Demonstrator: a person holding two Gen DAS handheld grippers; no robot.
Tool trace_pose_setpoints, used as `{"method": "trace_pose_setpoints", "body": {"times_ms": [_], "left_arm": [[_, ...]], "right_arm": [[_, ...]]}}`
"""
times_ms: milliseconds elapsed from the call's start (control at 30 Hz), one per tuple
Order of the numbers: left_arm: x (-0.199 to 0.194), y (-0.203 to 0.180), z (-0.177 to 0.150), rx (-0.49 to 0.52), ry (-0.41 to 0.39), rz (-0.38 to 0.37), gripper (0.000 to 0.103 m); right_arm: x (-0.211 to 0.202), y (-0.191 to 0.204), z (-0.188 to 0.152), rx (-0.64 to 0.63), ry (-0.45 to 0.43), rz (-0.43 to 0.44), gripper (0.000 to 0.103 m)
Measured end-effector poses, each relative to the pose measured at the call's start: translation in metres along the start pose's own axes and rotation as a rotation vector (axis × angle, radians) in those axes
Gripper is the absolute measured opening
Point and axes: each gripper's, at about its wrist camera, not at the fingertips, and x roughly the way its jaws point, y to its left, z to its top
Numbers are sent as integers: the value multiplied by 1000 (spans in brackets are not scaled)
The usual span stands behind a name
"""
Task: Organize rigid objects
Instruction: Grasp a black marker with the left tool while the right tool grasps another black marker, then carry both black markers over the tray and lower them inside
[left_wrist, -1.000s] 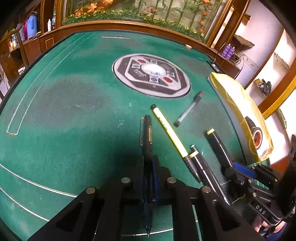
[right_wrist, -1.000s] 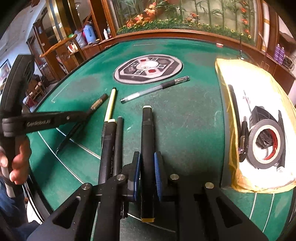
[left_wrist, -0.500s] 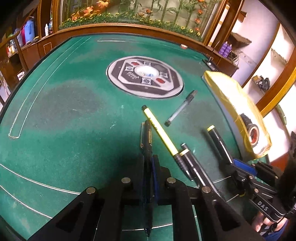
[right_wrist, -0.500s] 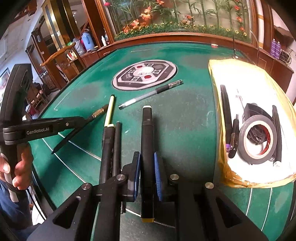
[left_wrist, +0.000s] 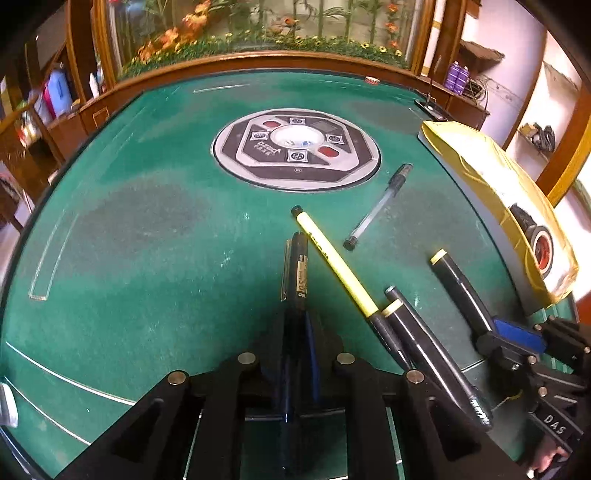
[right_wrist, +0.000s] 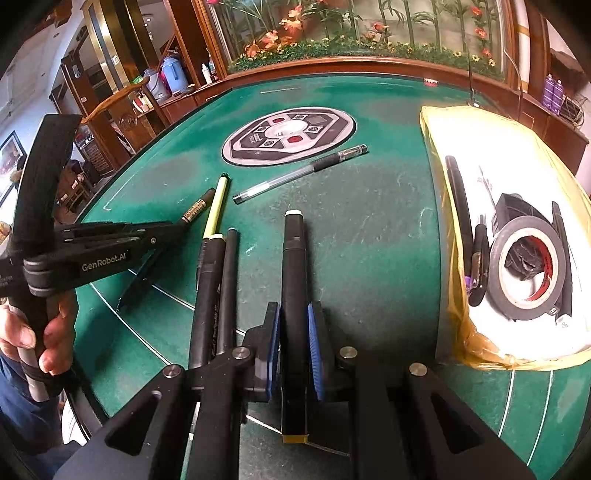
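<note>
Right wrist view: your right gripper (right_wrist: 293, 354) clamps a fat black marker (right_wrist: 293, 266), while your left gripper (left_wrist: 297, 347) pinches a slim black clip pen (left_wrist: 298, 269). Still loose on the green felt table (right_wrist: 388, 240): a yellow pen (left_wrist: 334, 260), a clear gel pen (right_wrist: 301, 172), two black markers. A glossy tape roll (right_wrist: 526, 267) and dark pens already lie in the yellow-rimmed tray (right_wrist: 437, 177), far right.

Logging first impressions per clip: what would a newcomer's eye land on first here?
Probably the two grippers, each clamped on a pen over the green table: the left gripper holds a black clip pen, the right gripper a thick black marker. Next, the round grey control panel at the table's centre, and the yellow-taped tray with its tape roll on the right.
</note>
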Motion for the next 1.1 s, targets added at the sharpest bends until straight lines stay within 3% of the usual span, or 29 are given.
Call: {"method": "trace_pose_setpoints", "body": {"times_ms": [100,467,767,1100], "left_arm": [[0,1,-1,-3,-9,-2,9],[-32,-4,4,-48,-42,-142,8],[-47,-40,23,-18,-47,-234,8],[-43,-90,52,-22,0,-341,8]], "right_arm": [[-1,1,0,1,-2,-1,14],[-11,-3,3,17,-31,13,14],[-29,-19,7,66,-77,34,14],[-65,-66,9,165,-168,36,14]]}}
